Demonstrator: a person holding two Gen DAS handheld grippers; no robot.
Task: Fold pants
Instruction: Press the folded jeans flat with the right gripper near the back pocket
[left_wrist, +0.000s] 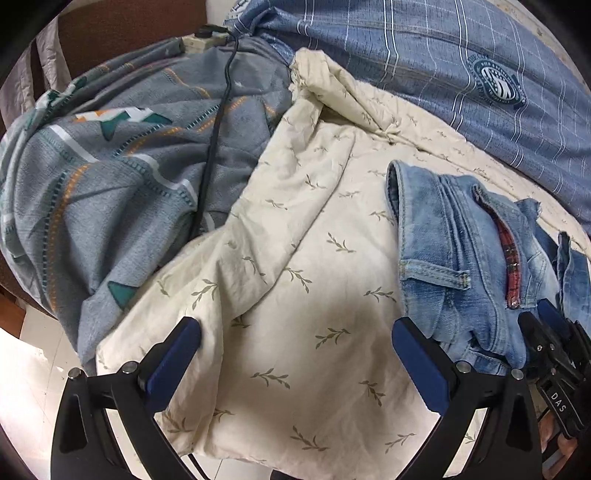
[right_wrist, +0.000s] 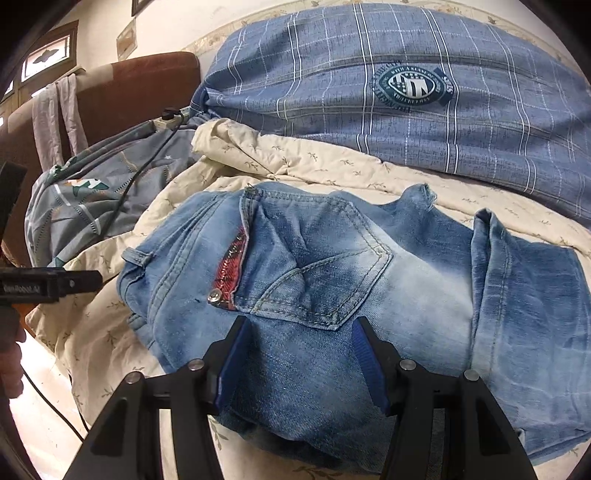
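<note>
1. The jeans (right_wrist: 314, 266) lie bunched on the cream leaf-print quilt (left_wrist: 295, 258), back pocket (right_wrist: 325, 258) facing up, with a blue plaid pillow (right_wrist: 388, 92) beyond them.
2. The right gripper (right_wrist: 299, 350) sits over the near fold of the jeans, jaws half apart with denim bulging between them; whether the pads actually press on it cannot be told.
3. The left gripper (left_wrist: 295, 354) hovers with jaws wide over bare quilt, the jeans just beside its right finger (left_wrist: 417, 354).

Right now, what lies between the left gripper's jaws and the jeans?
Only the cream leaf-print quilt; in the left wrist view the left gripper hangs open over it, the jeans beside its right finger.
</note>
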